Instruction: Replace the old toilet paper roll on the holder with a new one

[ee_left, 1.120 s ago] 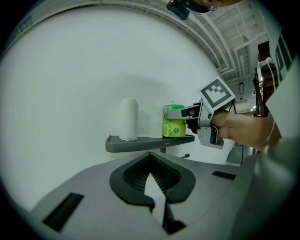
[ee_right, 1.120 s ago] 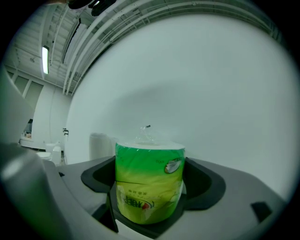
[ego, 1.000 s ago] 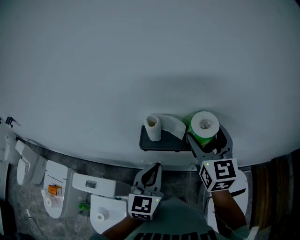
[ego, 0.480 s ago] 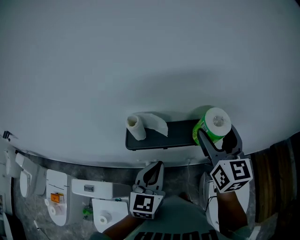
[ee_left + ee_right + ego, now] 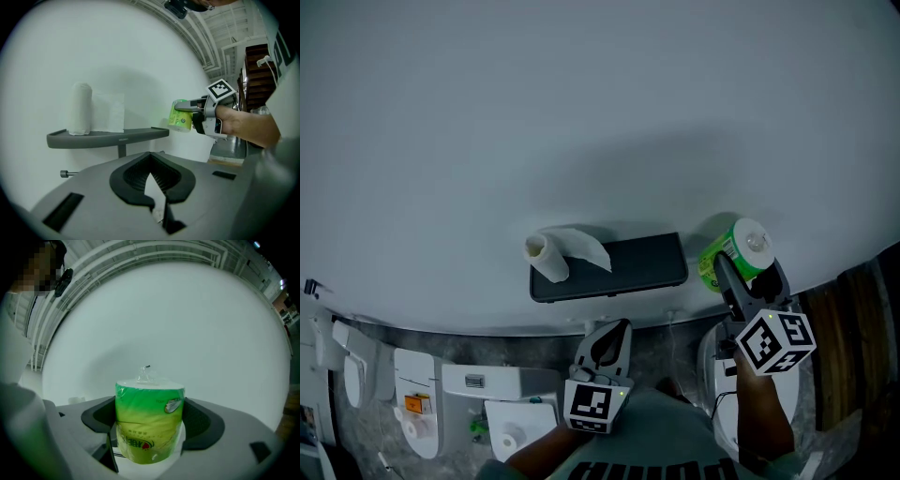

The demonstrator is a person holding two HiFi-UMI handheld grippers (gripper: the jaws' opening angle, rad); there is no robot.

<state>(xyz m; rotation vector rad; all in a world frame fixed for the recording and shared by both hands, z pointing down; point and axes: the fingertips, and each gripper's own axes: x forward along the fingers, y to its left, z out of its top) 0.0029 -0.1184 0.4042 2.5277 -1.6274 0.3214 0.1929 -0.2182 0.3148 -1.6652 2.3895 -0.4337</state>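
Observation:
A dark holder shelf [image 5: 623, 267] is fixed to the white wall. The old, nearly used-up roll [image 5: 542, 255] stands upright at its left end, with a loose sheet hanging beside it; the left gripper view shows the same old roll [image 5: 79, 108] on the shelf [image 5: 108, 137]. My right gripper [image 5: 733, 267] is shut on the new roll [image 5: 739, 251], which is wrapped in green plastic, and holds it in the air just past the shelf's right end. That new roll [image 5: 149, 425] fills the right gripper [image 5: 150, 420]. My left gripper [image 5: 612, 328] hangs shut below the shelf's front edge, holding nothing [image 5: 150, 157].
White toilet fixtures [image 5: 422, 398] stand on the grey floor at the lower left. A wooden surface [image 5: 862, 319] is at the right edge. A small metal peg [image 5: 68, 174] sticks out of the wall under the shelf. A metal bin [image 5: 229, 150] stands below my right hand.
My right gripper has carried the green roll to the right, from over the shelf's right end to beyond it. The left gripper has stayed where it was, shut.

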